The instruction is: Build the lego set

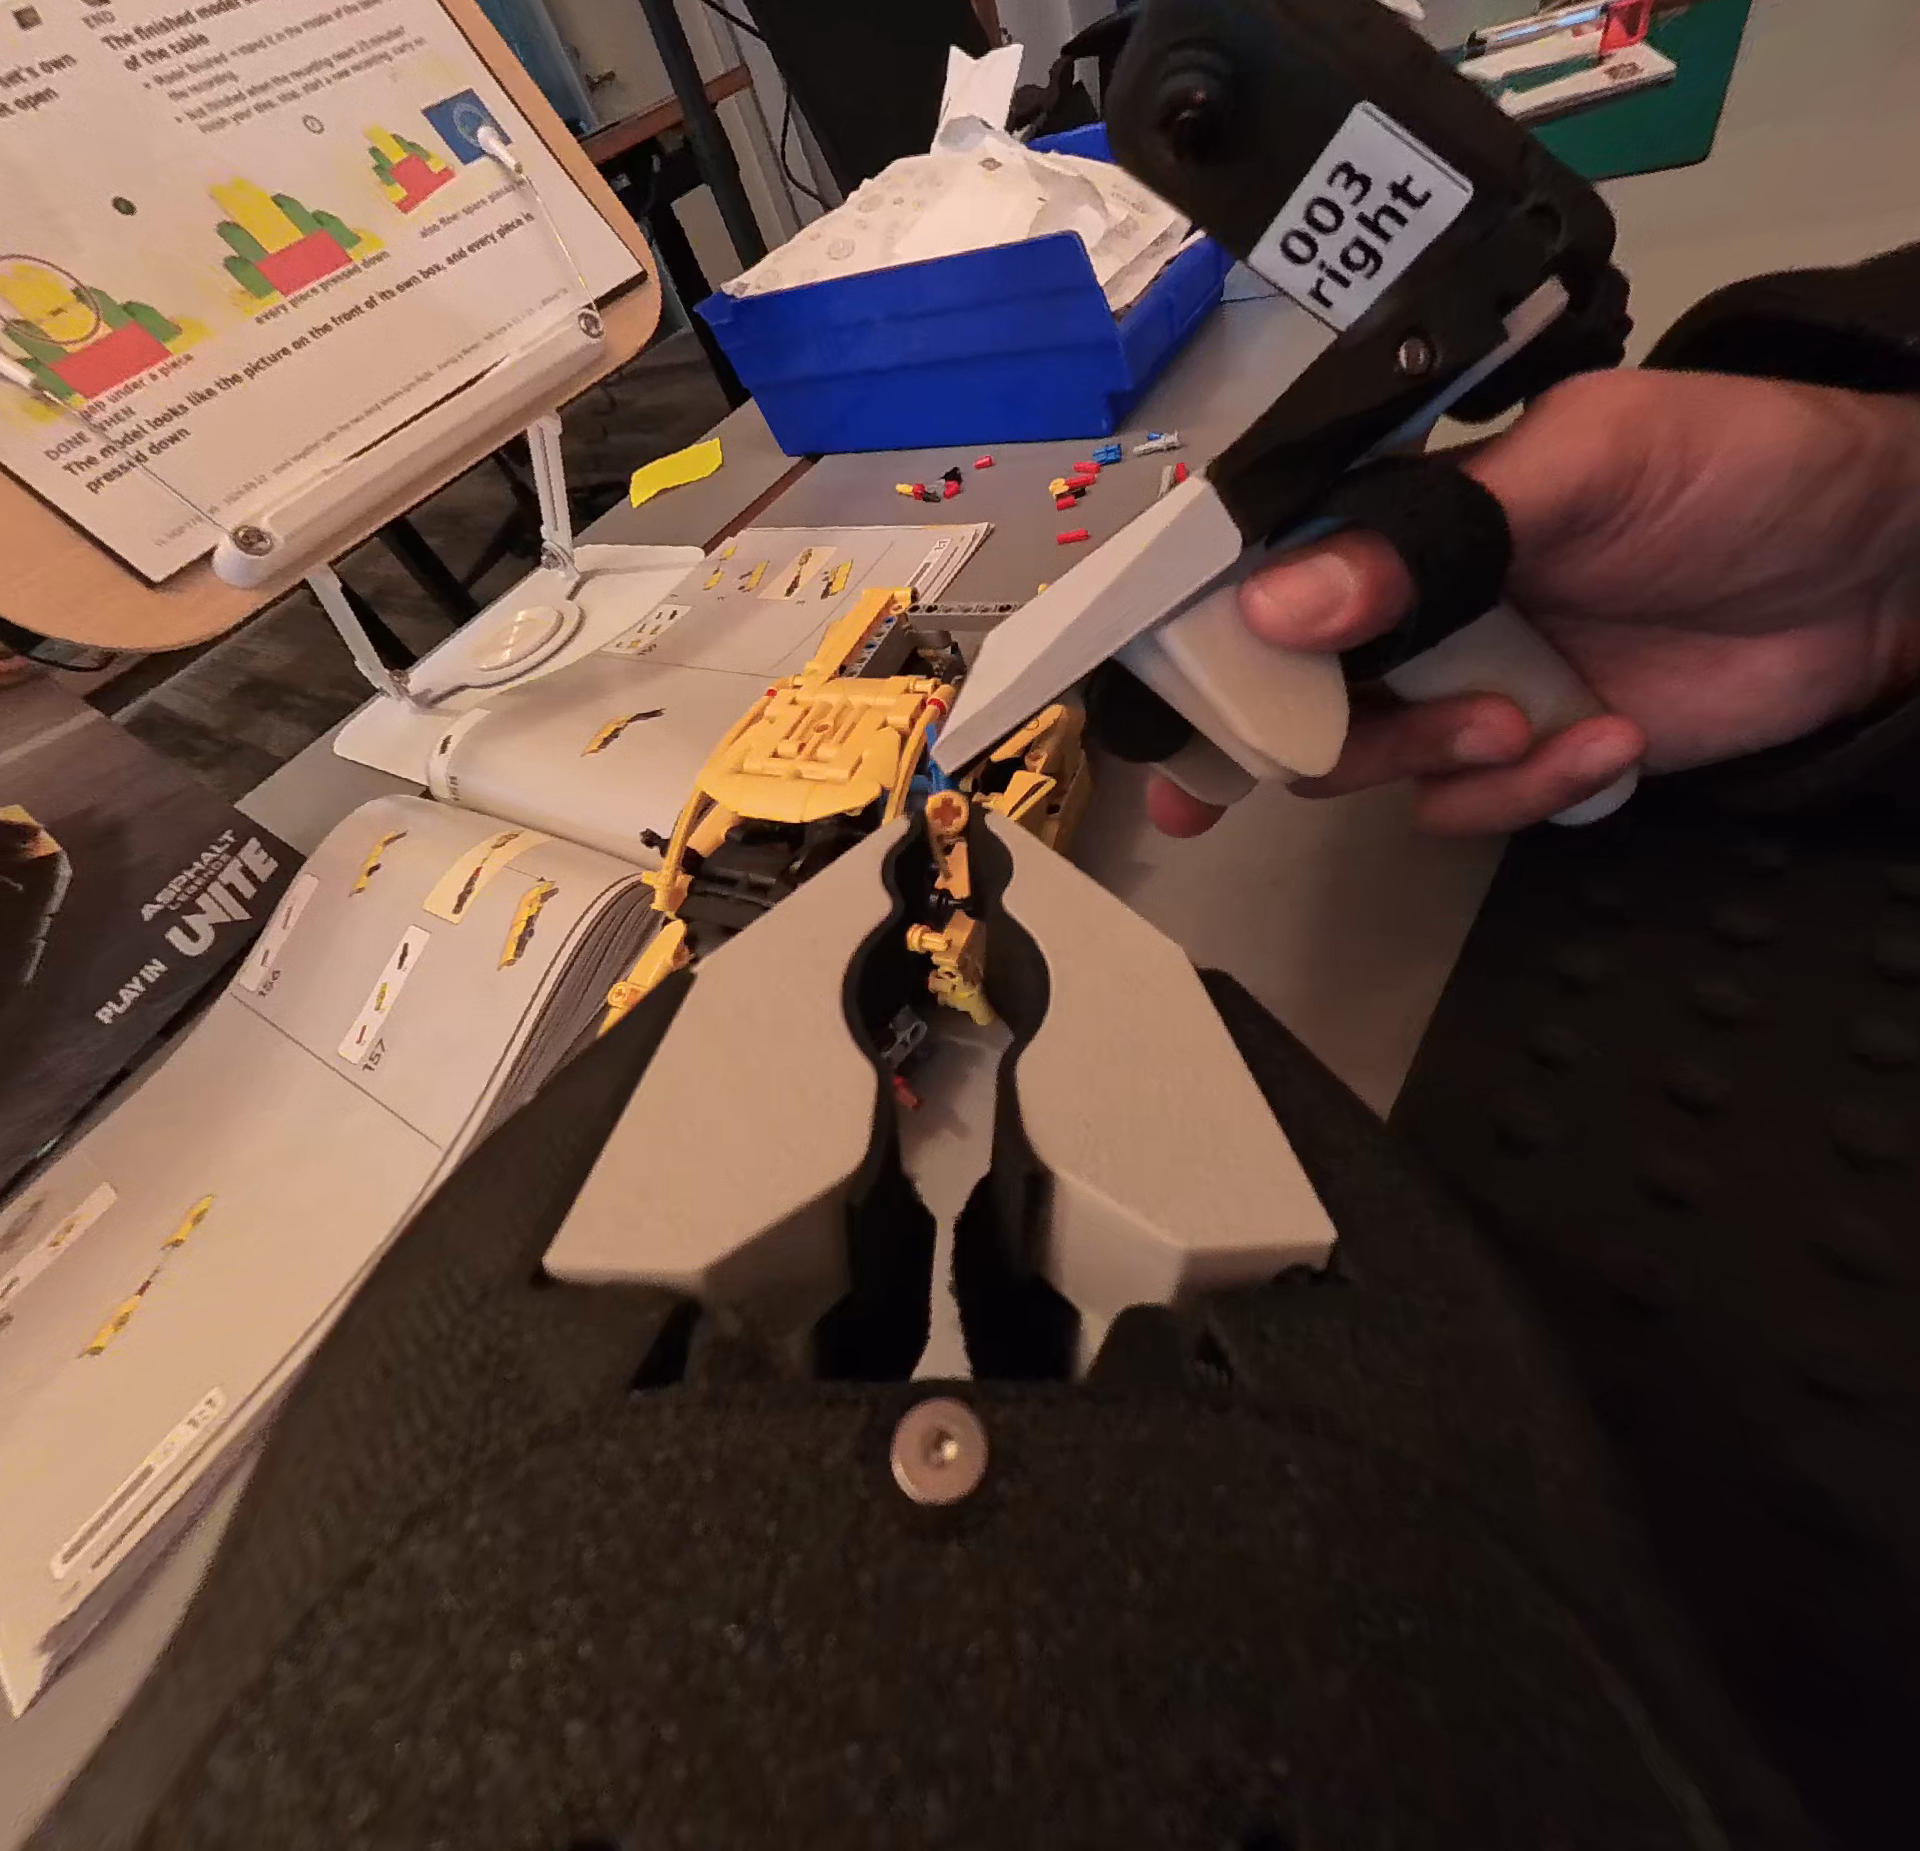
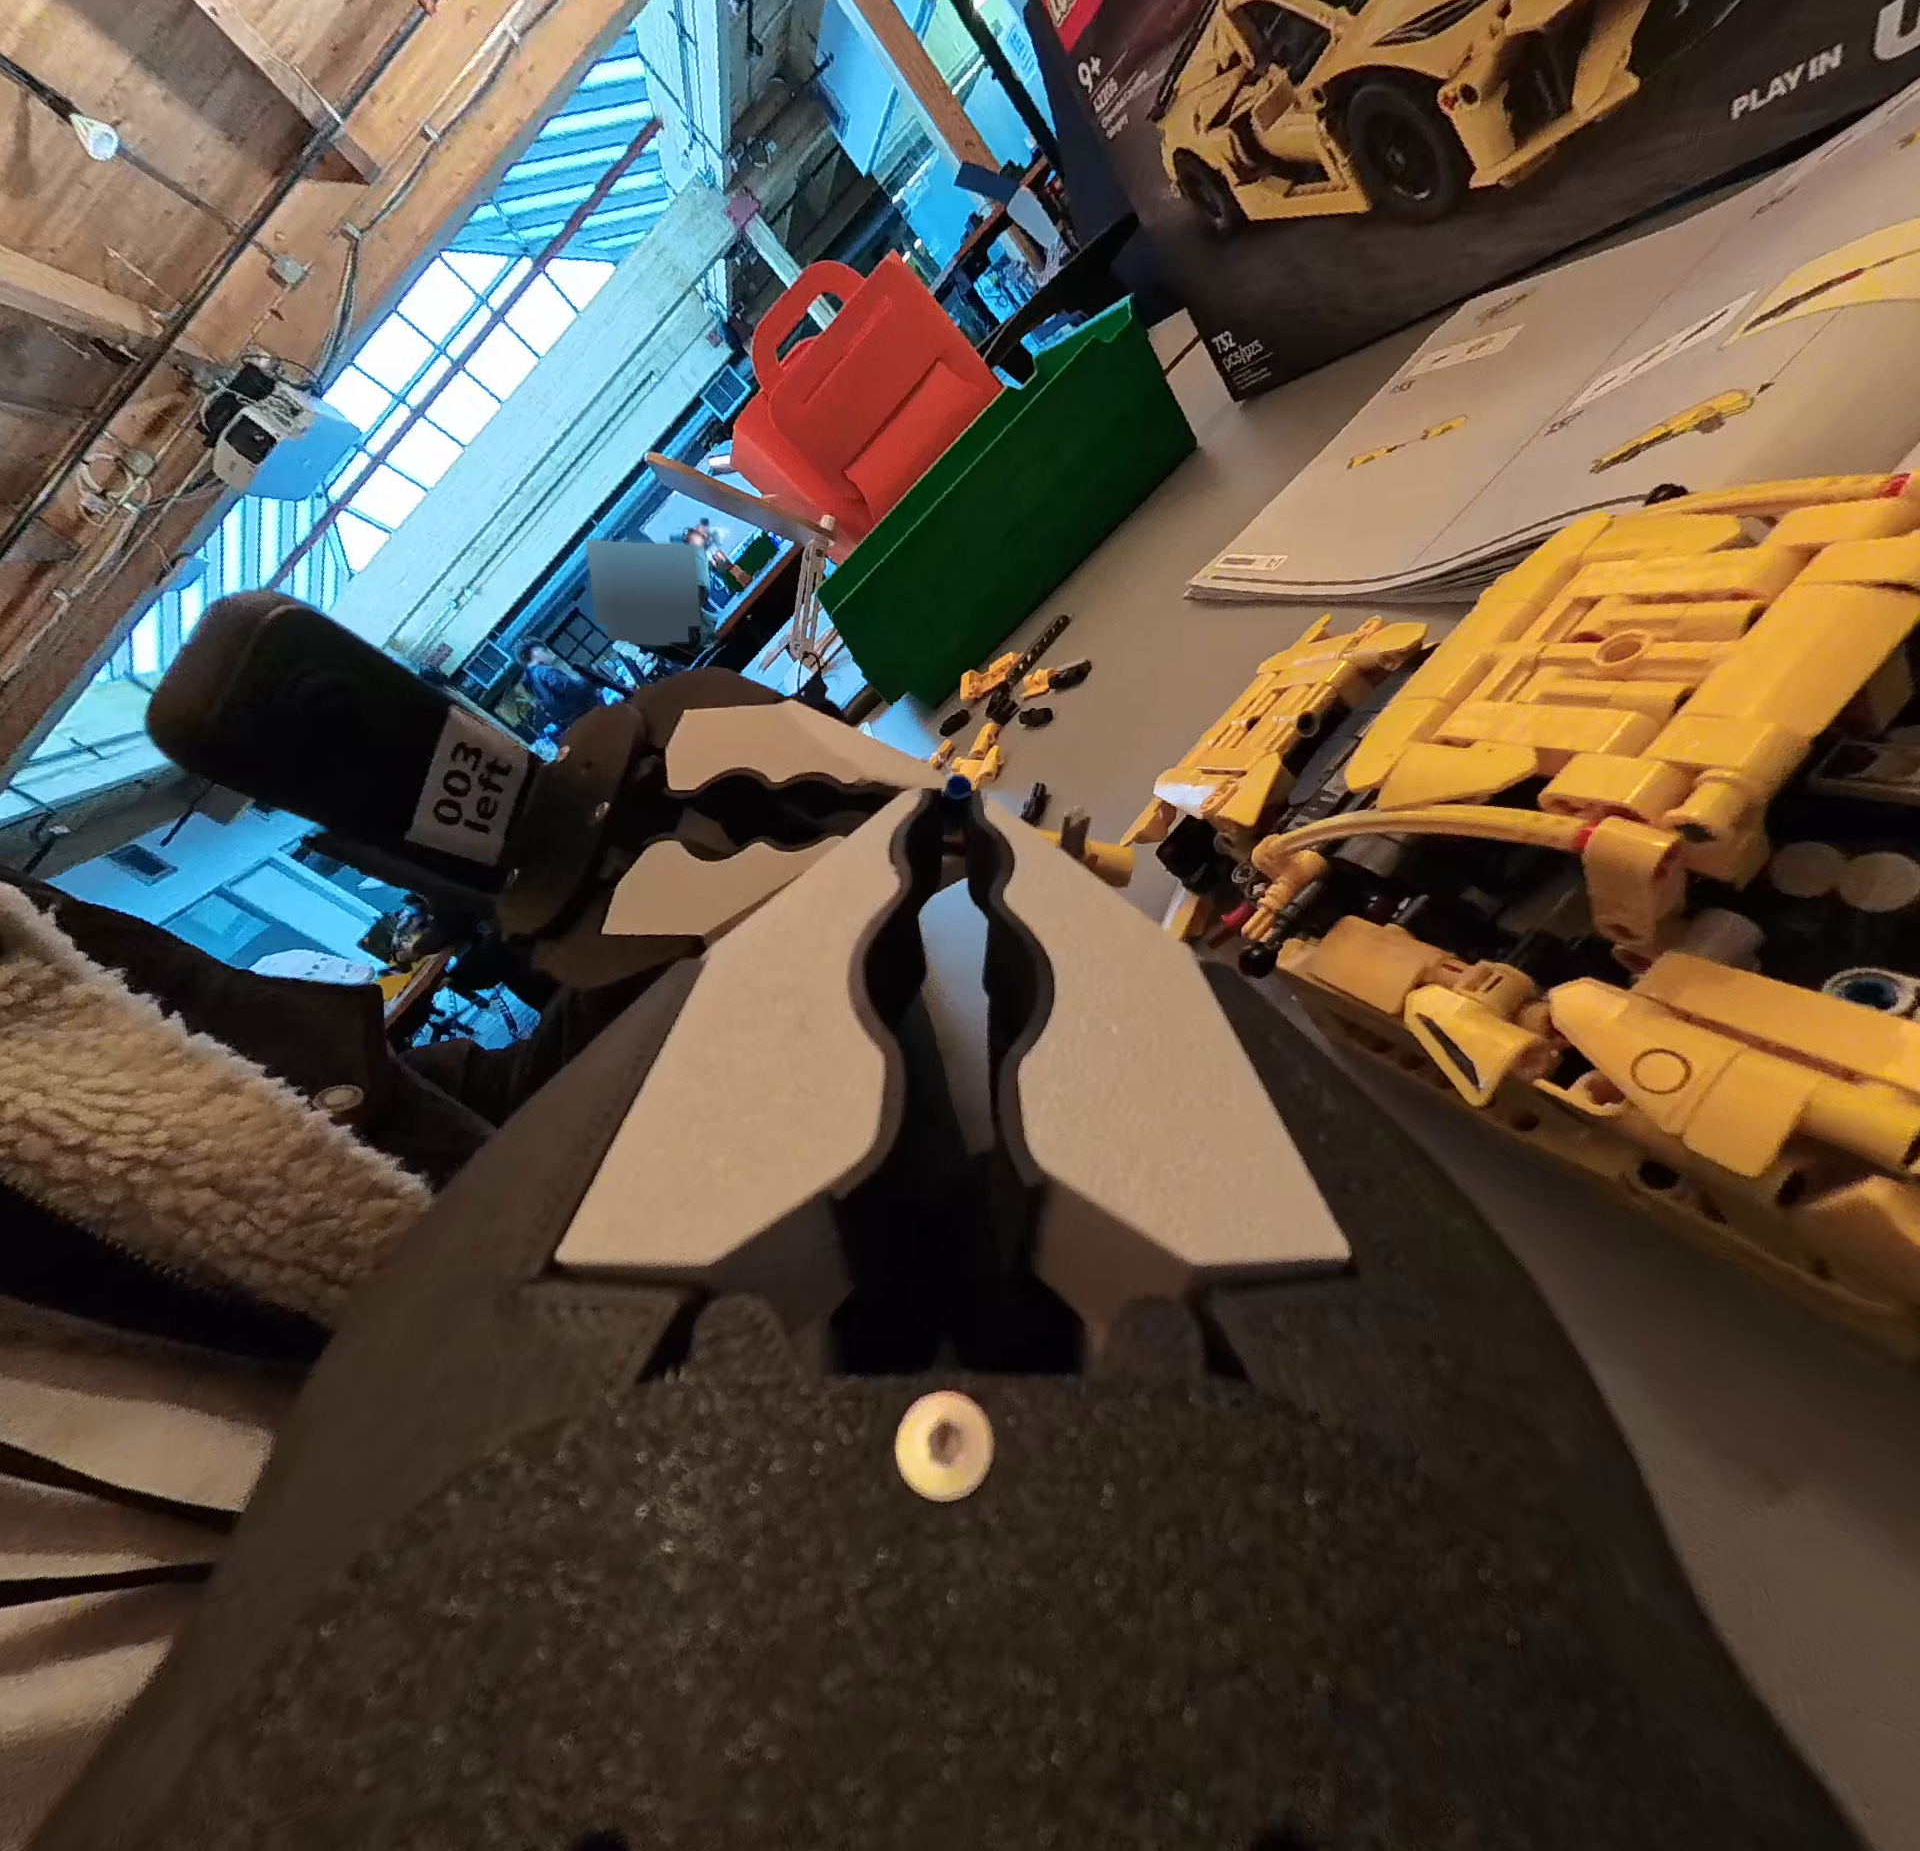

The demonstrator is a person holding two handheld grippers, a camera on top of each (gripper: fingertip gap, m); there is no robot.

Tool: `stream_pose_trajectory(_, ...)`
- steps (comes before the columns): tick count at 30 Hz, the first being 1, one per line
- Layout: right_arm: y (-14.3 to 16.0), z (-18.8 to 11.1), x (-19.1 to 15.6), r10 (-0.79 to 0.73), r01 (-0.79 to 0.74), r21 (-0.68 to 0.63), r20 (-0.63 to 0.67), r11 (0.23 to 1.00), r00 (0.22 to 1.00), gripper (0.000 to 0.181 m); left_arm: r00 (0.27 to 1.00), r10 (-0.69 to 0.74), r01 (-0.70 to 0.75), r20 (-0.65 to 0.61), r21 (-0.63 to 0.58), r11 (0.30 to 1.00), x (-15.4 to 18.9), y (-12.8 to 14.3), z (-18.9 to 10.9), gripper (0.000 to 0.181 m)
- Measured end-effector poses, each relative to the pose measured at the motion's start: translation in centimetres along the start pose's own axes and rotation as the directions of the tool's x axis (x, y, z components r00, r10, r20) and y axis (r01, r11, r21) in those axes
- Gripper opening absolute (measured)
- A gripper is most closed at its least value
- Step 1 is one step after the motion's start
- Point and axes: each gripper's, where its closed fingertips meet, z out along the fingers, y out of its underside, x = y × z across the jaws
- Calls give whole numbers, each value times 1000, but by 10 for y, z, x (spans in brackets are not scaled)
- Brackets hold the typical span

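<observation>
With the part-built yellow lego car (image 2: 1579,762) on the tabletop (image 2: 1122,762), the right gripper (image 2: 954,799) pinches a small blue pin (image 2: 957,787) awaiting insertion, while the left gripper (image 1: 948,835), nearly closed and seemingly empty, hovers against the bodywork.

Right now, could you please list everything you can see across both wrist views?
Lego car: one, yellow, table centre, part-built.
Instruction booklet: one, grey, open beside car.
Blue bin: one, holding crumpled paper.
Green bin: one, red bag behind.
Set box: one, dark, standing.
Loose pieces: several, red, blue, near blue bin.
Guide sheet: one, on stand.
Left gripper: fingers nearly closed at car.
Right gripper: pinching small blue pin.
</observation>
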Motion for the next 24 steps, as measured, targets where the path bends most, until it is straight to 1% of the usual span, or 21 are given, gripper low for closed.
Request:
stream_pose_trajectory(2,-1,2,0,3,-3,24,-6,1000,1000,5,998,-65,65,-22,14,998,-1,-1,-1,5)
stream_pose_trajectory(5,-4,4,-1,-31,32,33,-24,999,999,5,974,-209,214,-90,47,976,-5,-4,-3,5)
stream_pose_trajectory(7,-4,6,0,-66,67,29,-53,997,996,5,963,-250,256,-106,46,966,-6,-3,-3,5)
stream_pose_trajectory(12,-1,6,4,-84,85,6,-82,996,993,5,982,-180,181,-56,18,983,-6,1,-1,5)
stream_pose_trajectory(14,1,6,5,-142,140,-22,-118,990,983,4,987,-152,152,-41,-2,988,-4,3,1,5)
stream_pose_trajectory(16,2,7,8,-195,190,-45,-150,981,969,4,987,-155,154,-38,-18,988,-5,6,2,5)
stream_pose_trajectory(18,4,7,9,-282,270,-83,-195,959,939,4,987,-158,157,-41,-27,987,-4,7,3,5)
stream_pose_trajectory(19,4,7,9,-292,280,-85,-203,956,935,4,989,-141,140,-33,-27,990,-4,7,3,5)
stream_pose_trajectory(22,2,6,9,-172,167,-52,-138,985,975,5,992,-118,117,-33,-18,993,-4,6,3,6)
stream_pose_trajectory(24,1,6,7,-171,166,-48,-128,985,977,5,994,-102,102,-34,-11,995,-3,6,3,6)
